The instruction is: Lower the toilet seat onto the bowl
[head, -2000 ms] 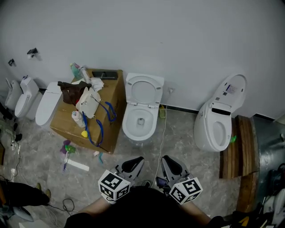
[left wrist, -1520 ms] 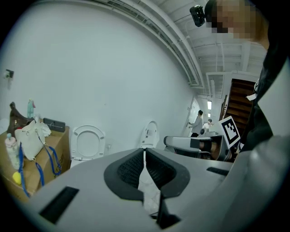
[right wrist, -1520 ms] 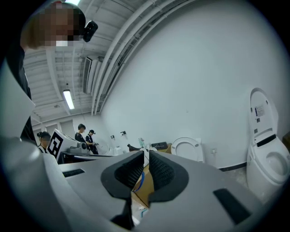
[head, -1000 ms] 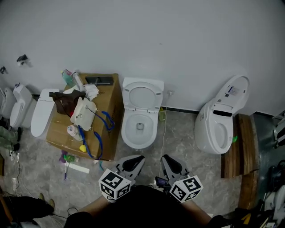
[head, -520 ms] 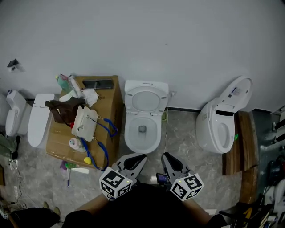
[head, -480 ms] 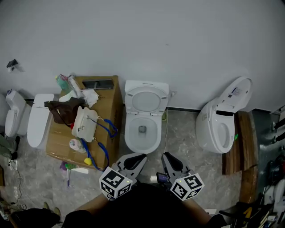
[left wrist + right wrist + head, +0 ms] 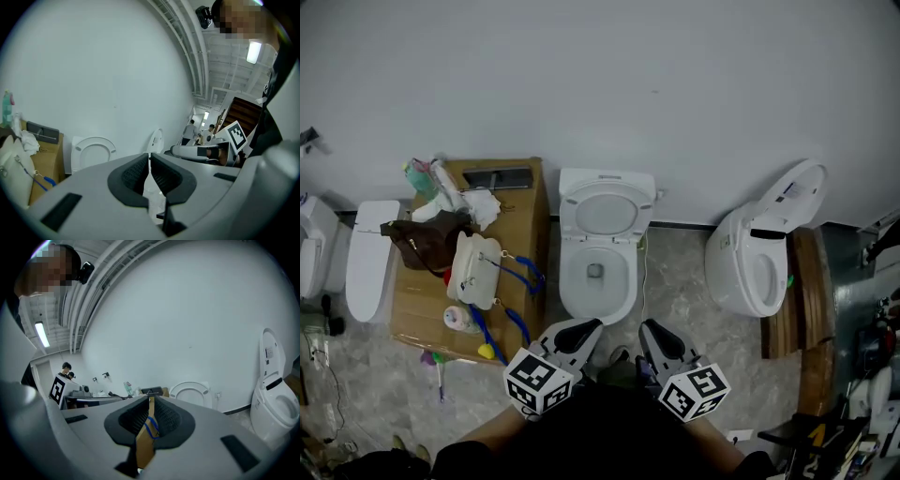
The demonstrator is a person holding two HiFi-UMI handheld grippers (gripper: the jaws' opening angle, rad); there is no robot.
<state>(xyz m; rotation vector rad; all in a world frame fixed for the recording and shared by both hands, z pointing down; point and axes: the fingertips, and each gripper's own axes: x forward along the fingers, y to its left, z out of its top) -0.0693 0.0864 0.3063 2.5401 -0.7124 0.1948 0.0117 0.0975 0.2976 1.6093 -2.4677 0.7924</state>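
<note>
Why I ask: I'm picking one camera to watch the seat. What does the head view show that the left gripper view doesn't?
Only the head view shows the inside of the toilet bowl and the wooden boards beside the second toilet. Only the left gripper view shows the left gripper with its jaws together and nothing between them, plus distant people. Both show the raised toilet seat against the wall, the cardboard box and the second toilet.

white toilet seat (image 7: 606, 208) raised above bowl (image 7: 595, 277)
</note>
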